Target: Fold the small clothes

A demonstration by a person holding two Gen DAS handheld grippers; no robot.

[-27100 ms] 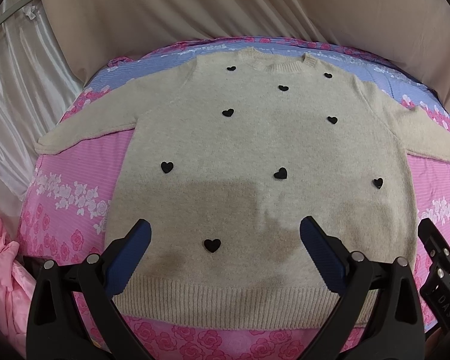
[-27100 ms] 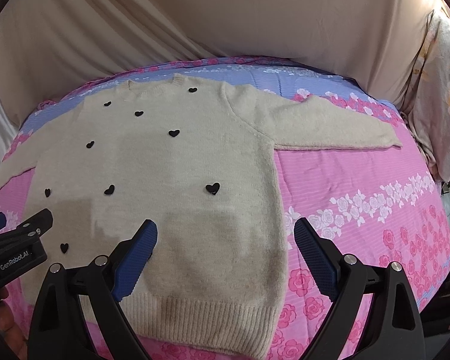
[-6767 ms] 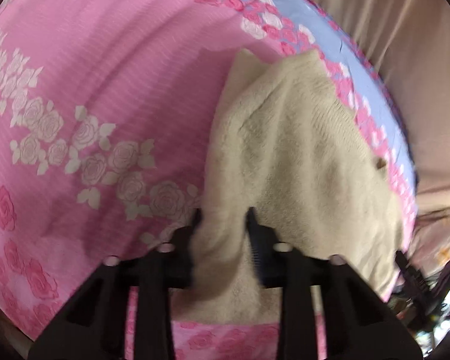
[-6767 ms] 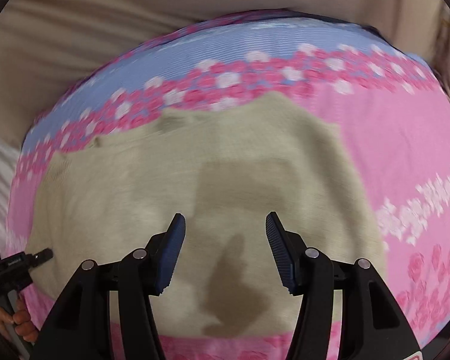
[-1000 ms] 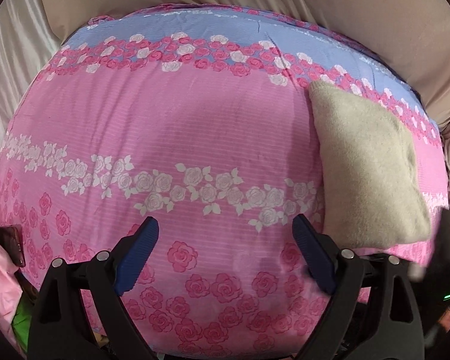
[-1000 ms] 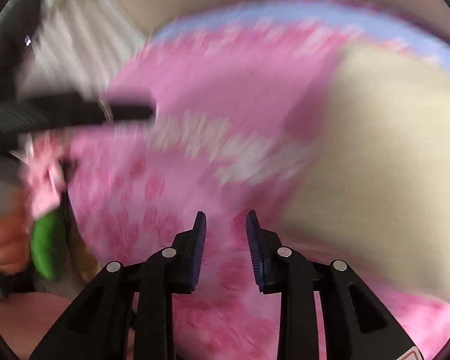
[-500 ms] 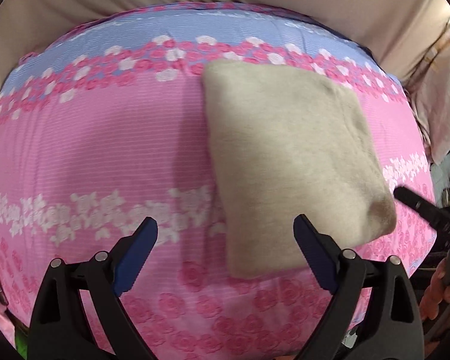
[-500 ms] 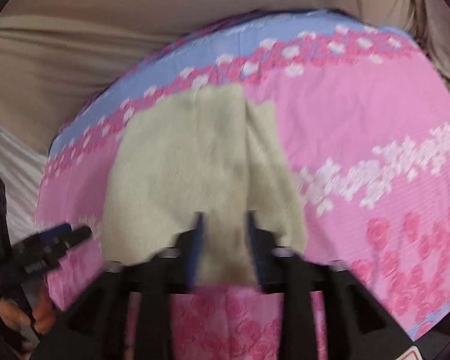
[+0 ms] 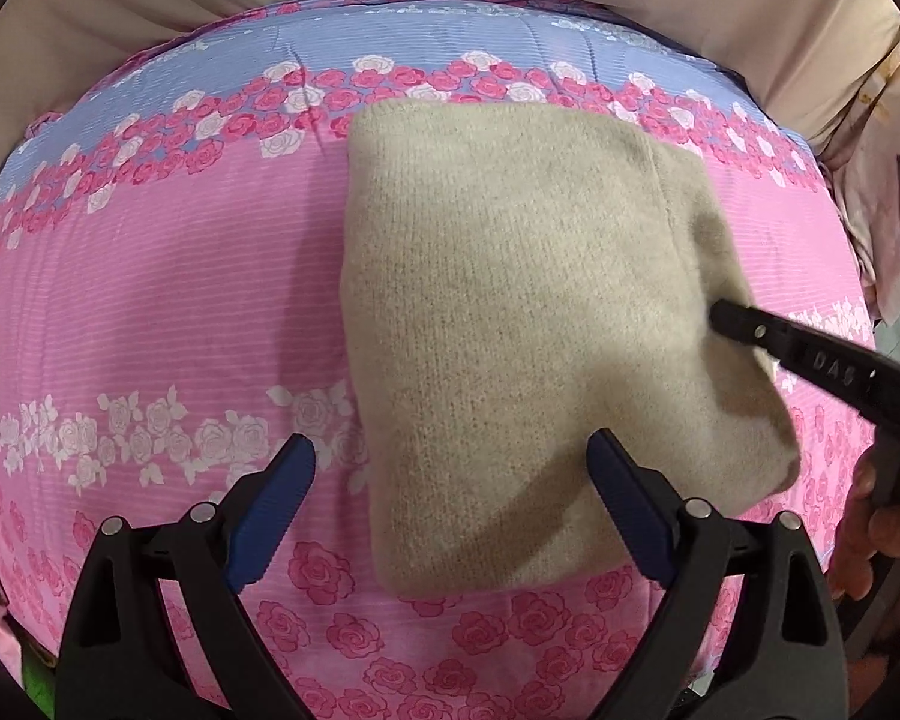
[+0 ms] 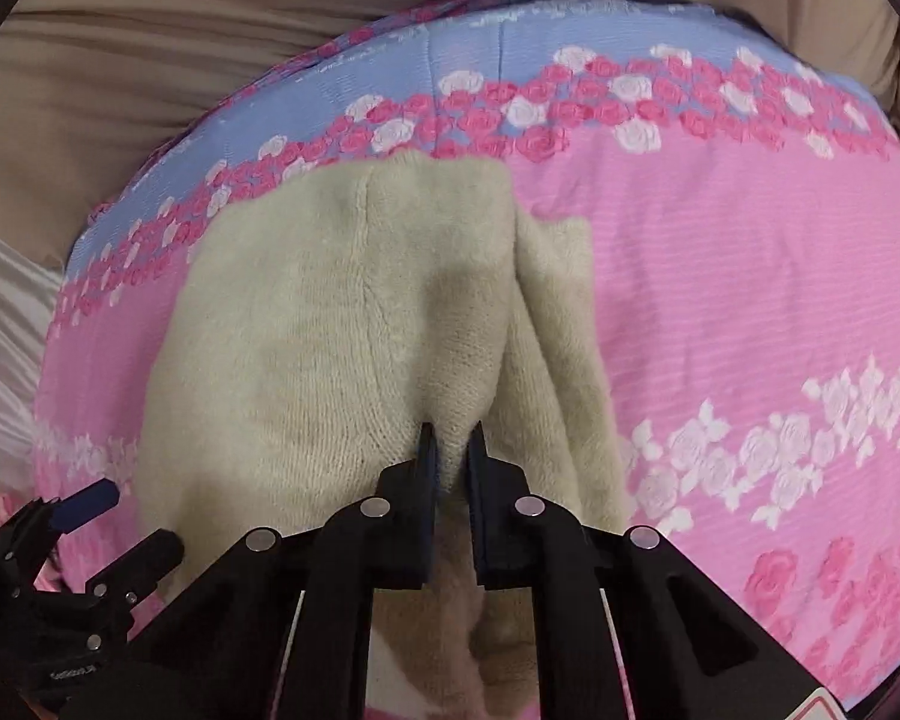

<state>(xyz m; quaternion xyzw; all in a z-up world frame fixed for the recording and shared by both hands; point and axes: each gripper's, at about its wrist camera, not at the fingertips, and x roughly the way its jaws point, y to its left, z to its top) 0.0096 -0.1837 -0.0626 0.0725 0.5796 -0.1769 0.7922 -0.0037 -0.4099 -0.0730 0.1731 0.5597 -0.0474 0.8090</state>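
We have the sweater point(image 9: 510, 330) folded near the bed's point(image 9: 150, 300) far edge; right gripper point(image 10: 448, 450) pinches it, left gripper point(image 9: 450, 492) spread

A bed point(image 9: 150, 276) covered by a pink rose-print sheet with a blue band at its far edge carries one folded beige sweater point(image 9: 510, 312), lying right of the middle.

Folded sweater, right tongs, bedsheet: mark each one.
folded sweater point(image 9: 510, 324), left wrist view, middle of top layer
right tongs point(image 10: 450, 438), right wrist view, between tips pinching the knit
bedsheet point(image 9: 150, 276), left wrist view, bare pink stripe
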